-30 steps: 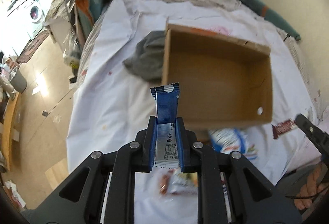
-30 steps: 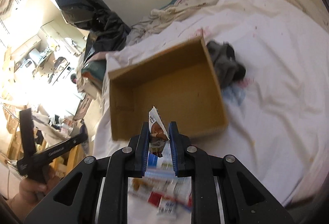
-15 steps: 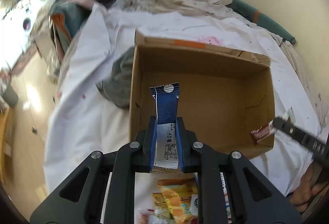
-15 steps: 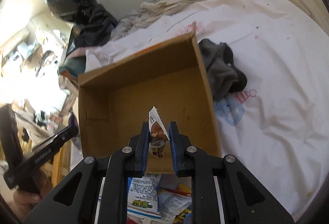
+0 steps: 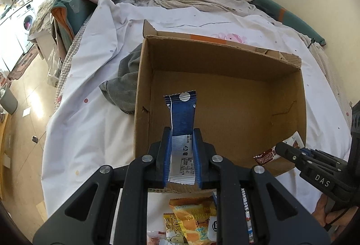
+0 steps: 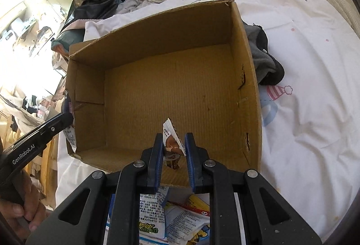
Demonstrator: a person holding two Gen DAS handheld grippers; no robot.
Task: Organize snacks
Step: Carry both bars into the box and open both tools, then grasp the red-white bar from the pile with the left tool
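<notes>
Left hand-held gripper (image 5: 181,156) is clamping a blue snack sachet (image 5: 181,119) by its lower half, while my right hand-held gripper (image 6: 173,151) is pinching a brown-and-white snack packet (image 6: 171,143) near one end. Both wrappers are looking light, thin and crinkly, likely slippery, so I am gripping across the flat seal. I am holding both over the near edge of the empty cardboard box (image 5: 225,110) on the bed (image 5: 90,110), pointing forward and down into it.

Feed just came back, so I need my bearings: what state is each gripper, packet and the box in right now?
left gripper: shut on blue packet
blue packet: upright, held above box
right gripper: shut on brown packet
brown packet: crumpled, held above box
cardboard box: open, nothing inside
loose snack packets: lying on bed
</notes>
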